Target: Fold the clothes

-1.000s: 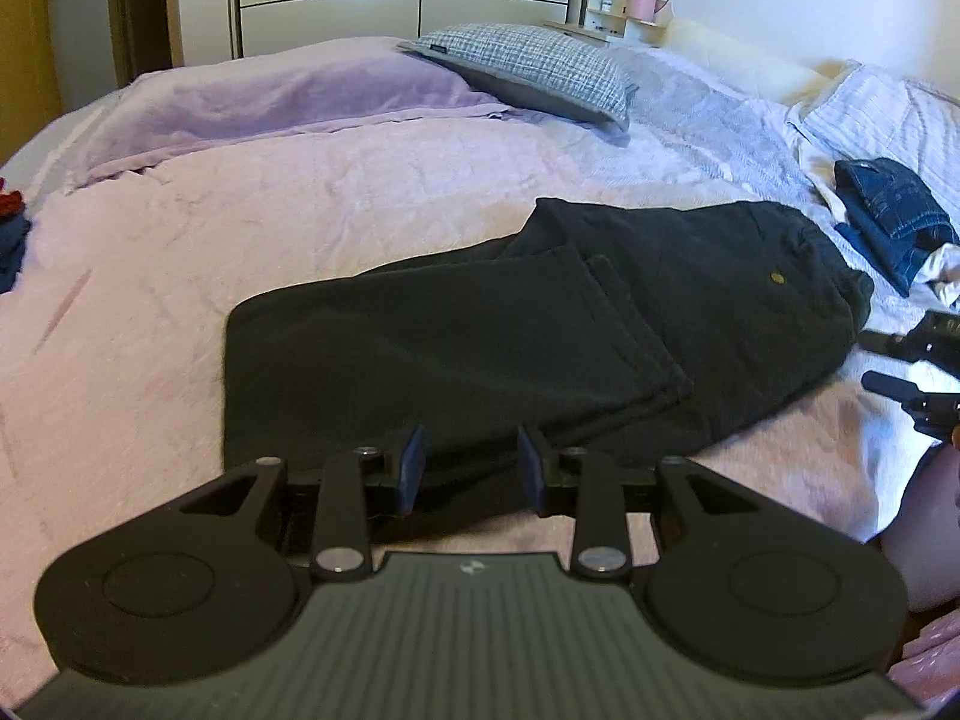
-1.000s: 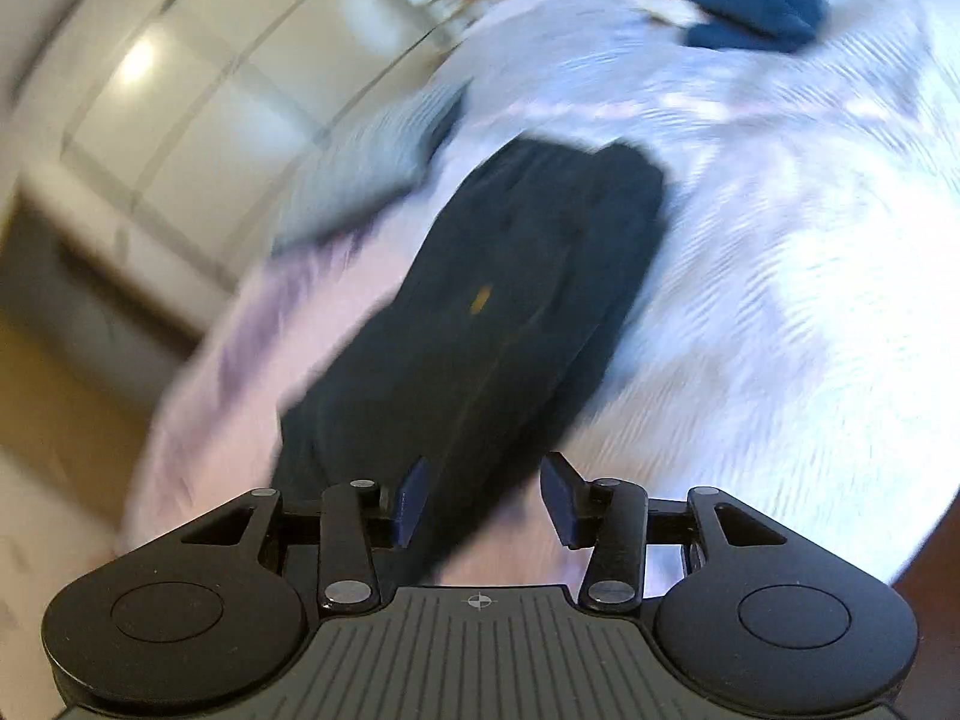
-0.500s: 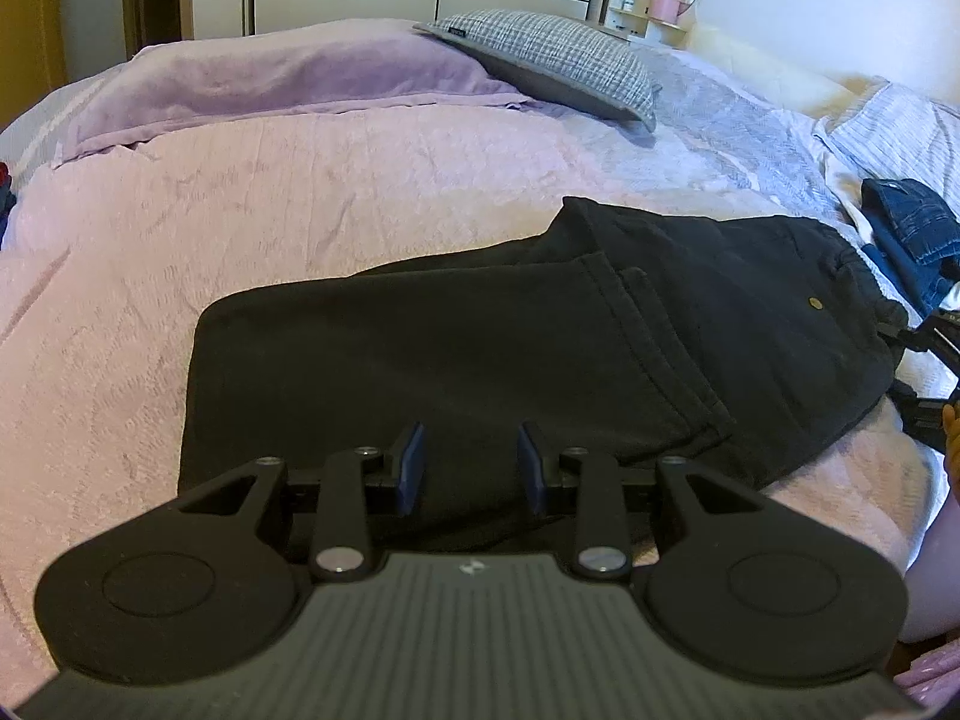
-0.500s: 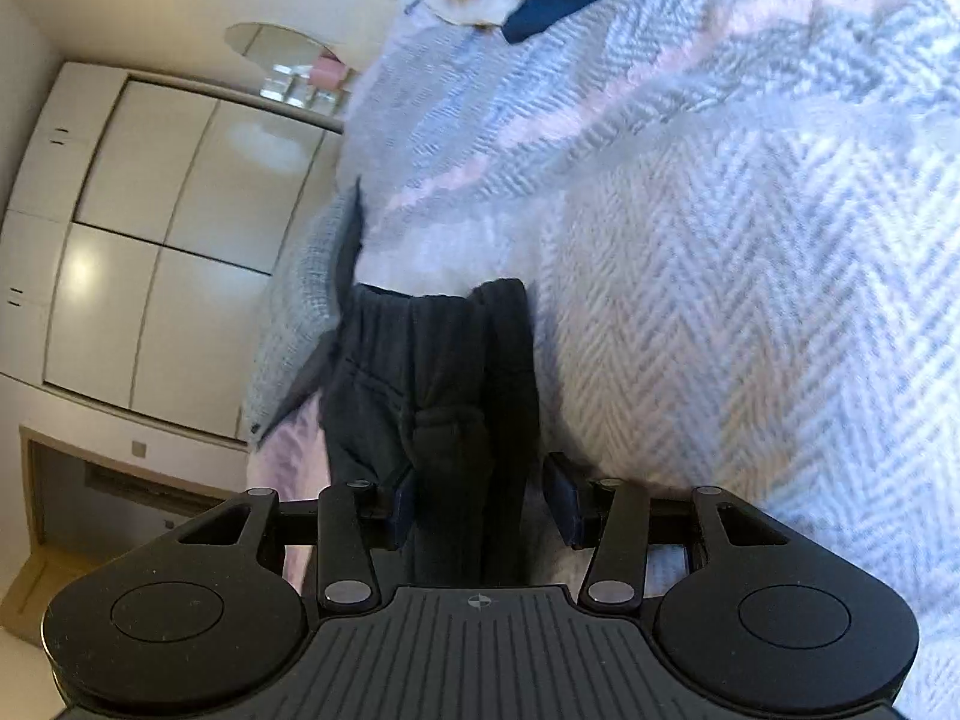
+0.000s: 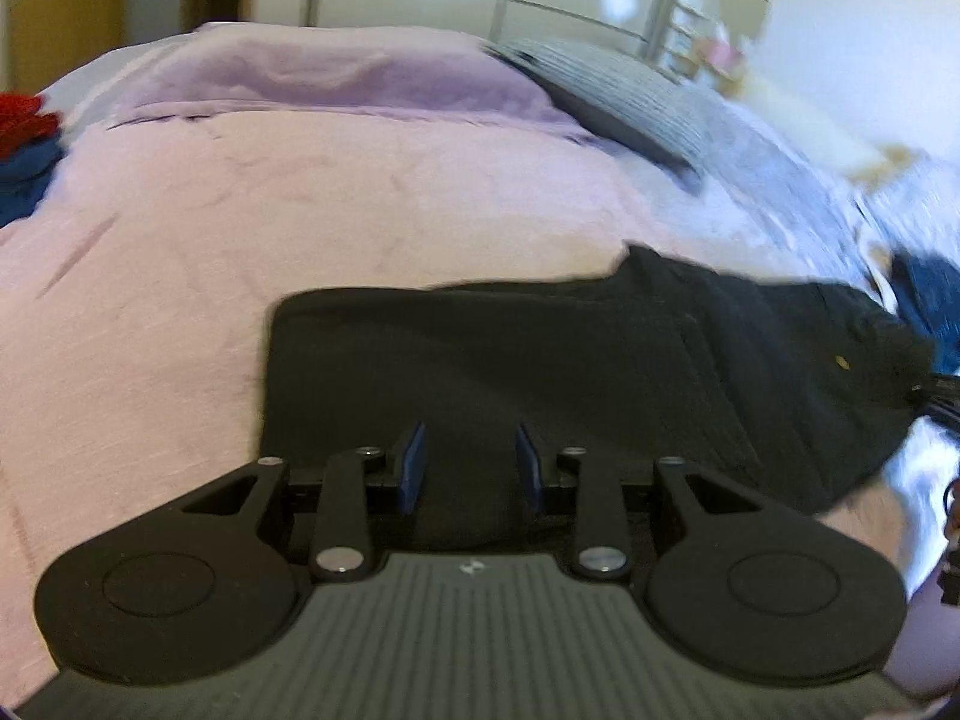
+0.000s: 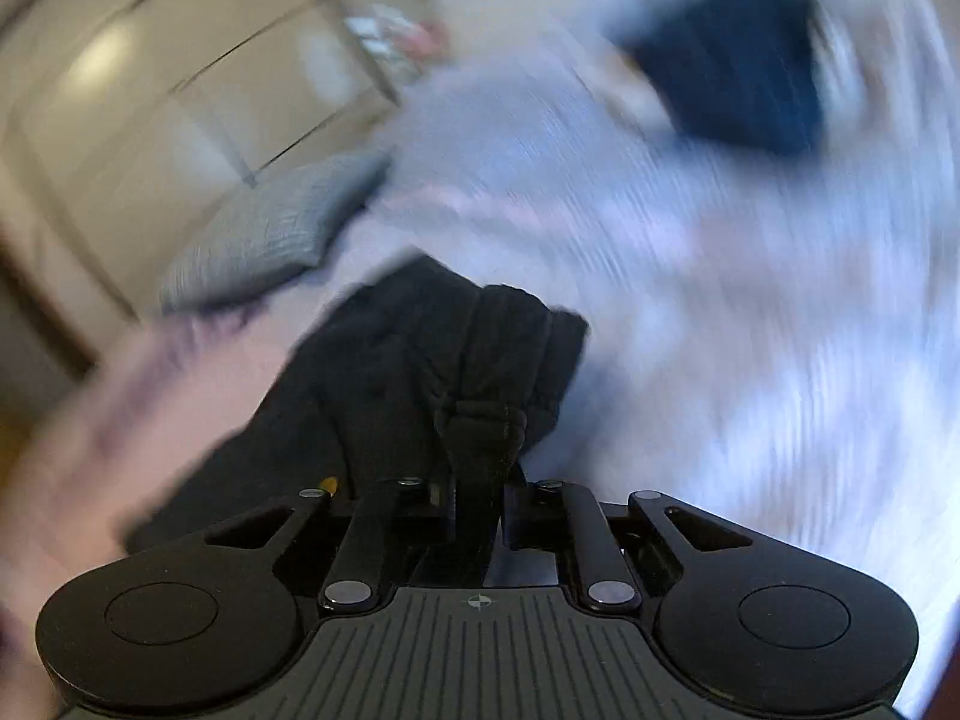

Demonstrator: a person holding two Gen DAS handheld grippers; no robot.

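Note:
Black trousers (image 5: 570,372) lie folded across the pink bedspread (image 5: 240,228), waist end to the right. My left gripper (image 5: 471,468) is open, its fingers low over the near edge of the trousers, with dark cloth between the jaws. My right gripper (image 6: 477,510) is shut on the bunched waistband of the trousers (image 6: 480,372) and holds it raised off the bed; the view is blurred by motion. The right gripper shows at the far right edge of the left wrist view (image 5: 942,396).
A lilac blanket (image 5: 336,78) and a grey checked pillow (image 5: 630,102) lie at the head of the bed. Blue jeans (image 6: 738,66) lie on the grey-white cover to the right. Red and blue clothes (image 5: 24,144) sit at the left edge. White wardrobe doors stand behind.
My right gripper has closed on the trousers' waistband and lifted it. My left gripper has moved forward over the trousers' near edge, still open.

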